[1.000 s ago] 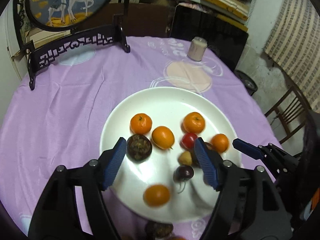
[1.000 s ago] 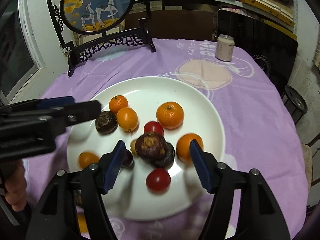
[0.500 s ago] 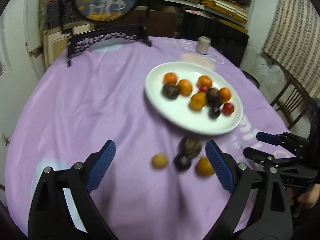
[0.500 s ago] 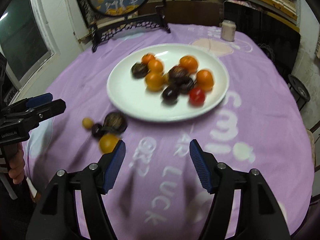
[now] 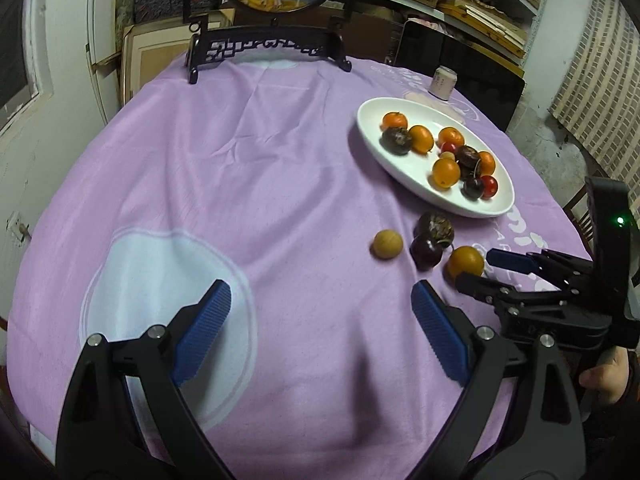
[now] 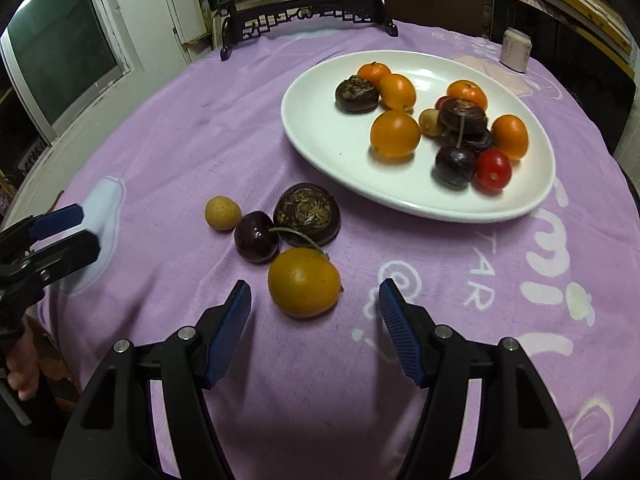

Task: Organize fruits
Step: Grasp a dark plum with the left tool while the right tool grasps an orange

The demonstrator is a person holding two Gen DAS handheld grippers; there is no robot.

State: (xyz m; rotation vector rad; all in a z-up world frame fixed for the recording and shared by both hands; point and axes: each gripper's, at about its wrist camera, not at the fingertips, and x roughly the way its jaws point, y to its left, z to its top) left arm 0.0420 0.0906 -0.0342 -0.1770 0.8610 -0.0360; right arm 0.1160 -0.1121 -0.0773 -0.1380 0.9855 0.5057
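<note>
A white oval plate (image 6: 332, 148) (image 5: 404, 164) holds several oranges, dark fruits and red ones. On the purple cloth in front of it lie an orange (image 6: 304, 282) (image 5: 465, 262), a dark cherry (image 6: 256, 236) (image 5: 426, 252), a brown flat fruit (image 6: 307, 213) (image 5: 435, 226) and a small yellow fruit (image 6: 222, 213) (image 5: 387, 244). My right gripper (image 6: 314, 304) is open and empty, just short of the loose orange. My left gripper (image 5: 320, 304) is open and empty, over bare cloth left of the loose fruits.
A black carved stand with a round painted screen (image 5: 276, 46) (image 6: 308, 16) stands at the table's far edge. A pale can (image 5: 442, 82) (image 6: 516, 50) stands behind the plate. A chair (image 5: 580, 208) is at the right. The table edge falls away at the left.
Both grippers have pulled back from over the plate toward the table's near side. The loose fruits on the cloth have come into view. My right gripper now sits close behind the loose orange.
</note>
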